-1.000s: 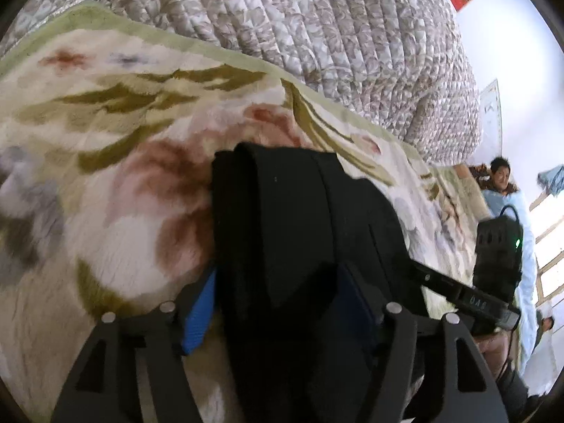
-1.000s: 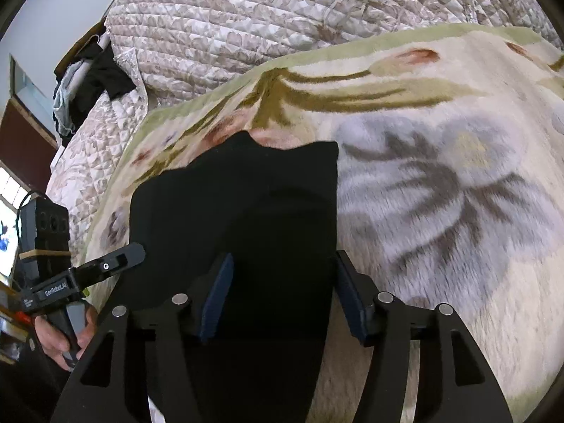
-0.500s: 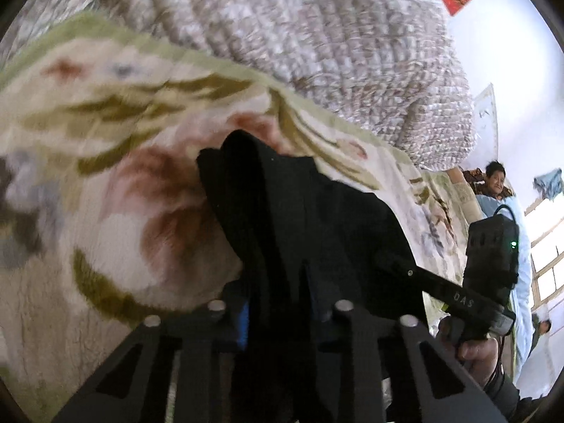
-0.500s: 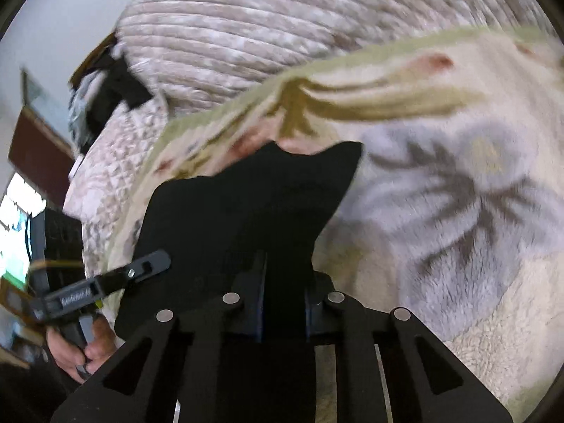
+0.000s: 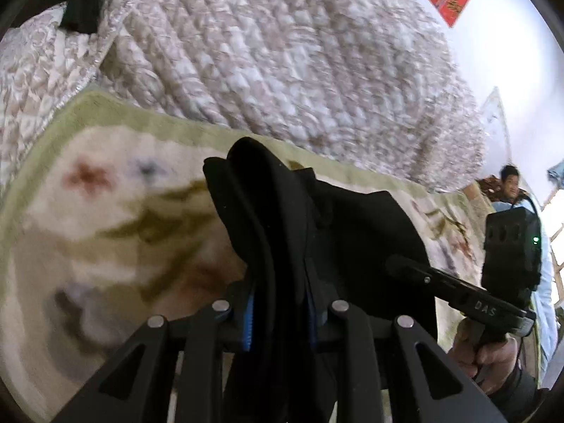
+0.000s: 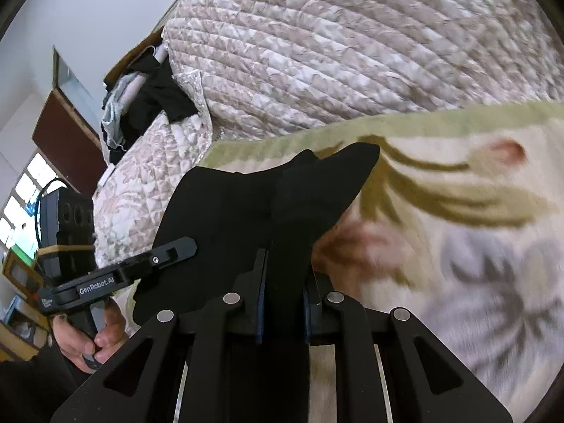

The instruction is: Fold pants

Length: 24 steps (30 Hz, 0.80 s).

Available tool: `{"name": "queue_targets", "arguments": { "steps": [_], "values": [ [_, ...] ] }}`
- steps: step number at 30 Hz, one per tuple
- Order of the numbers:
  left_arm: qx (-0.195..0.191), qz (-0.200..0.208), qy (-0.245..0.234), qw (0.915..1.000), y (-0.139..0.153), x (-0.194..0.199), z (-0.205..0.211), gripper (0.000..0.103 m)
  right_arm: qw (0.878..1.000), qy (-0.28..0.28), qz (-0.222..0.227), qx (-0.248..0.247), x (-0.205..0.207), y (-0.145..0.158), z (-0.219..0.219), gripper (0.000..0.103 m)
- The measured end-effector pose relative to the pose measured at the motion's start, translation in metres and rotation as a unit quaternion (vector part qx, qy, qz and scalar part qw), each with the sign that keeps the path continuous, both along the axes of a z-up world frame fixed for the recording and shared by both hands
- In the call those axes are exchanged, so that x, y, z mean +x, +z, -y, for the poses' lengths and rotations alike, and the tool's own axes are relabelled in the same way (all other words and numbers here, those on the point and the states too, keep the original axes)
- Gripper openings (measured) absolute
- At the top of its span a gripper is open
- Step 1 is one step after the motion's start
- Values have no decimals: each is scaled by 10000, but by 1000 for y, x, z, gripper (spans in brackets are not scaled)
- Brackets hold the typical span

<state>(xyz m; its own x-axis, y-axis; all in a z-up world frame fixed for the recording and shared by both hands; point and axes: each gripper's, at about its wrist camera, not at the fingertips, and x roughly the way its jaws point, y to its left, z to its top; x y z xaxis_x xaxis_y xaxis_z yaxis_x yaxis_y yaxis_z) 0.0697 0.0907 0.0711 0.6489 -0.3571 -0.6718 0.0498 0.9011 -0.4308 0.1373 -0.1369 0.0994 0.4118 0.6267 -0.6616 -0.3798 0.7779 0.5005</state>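
The black pants (image 5: 317, 218) hang between my two grippers above a floral plush blanket (image 5: 105, 218). My left gripper (image 5: 280, 303) is shut on one bunched edge of the pants. My right gripper (image 6: 282, 299) is shut on the other edge of the pants (image 6: 253, 204). The cloth is lifted off the blanket and stretches between them. The right gripper also shows at the right of the left wrist view (image 5: 458, 292), and the left gripper at the left of the right wrist view (image 6: 116, 275).
A quilted beige bedspread (image 5: 282, 53) rises behind the blanket. Dark clothes (image 6: 151, 98) are piled at the head of the bed. A person (image 5: 509, 183) sits at the far right. A window (image 6: 21, 211) is on the left.
Both grippers have closed on the pants' edge and lifted it off the blanket, carrying it up and toward the far side. The views are blurred by motion.
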Motion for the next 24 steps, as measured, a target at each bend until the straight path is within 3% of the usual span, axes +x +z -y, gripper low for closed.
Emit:
{"name": "queue_targets", "arguments": {
  "steps": [6, 8, 9, 11, 14, 16, 22, 24],
  "values": [
    [274, -217, 292, 9990, -29, 43, -28, 26, 9995, 143, -140, -225, 49, -30, -28, 17],
    [303, -539, 392, 9973, -49, 51, -35, 29, 9985, 84, -288, -460, 60, -44, -30, 20],
    [363, -682, 457, 9960, -58, 53, -38, 34, 9973, -4, -310, -659, 63, -50, -28, 29],
    [390, -768, 536, 9948, -63, 50, -45, 36, 9964, -97, -233, -809, 59, -51, -22, 31],
    [771, -524, 642, 9936, -49, 38, -45, 36, 9922, -229, 251, -1198, 39, -32, -11, 31],
    [943, -324, 743, 9922, -36, 26, -45, 36, 9918, -213, 435, -1186, 27, -21, -10, 31],
    [893, 184, 684, 9935, -6, -15, -21, 36, 9848, 170, 923, -1459, -20, -7, -34, 31],
    [880, 198, 613, 9940, -9, -30, -11, 36, 9828, 295, 965, -1548, -32, -12, -41, 25]
  ]
}}
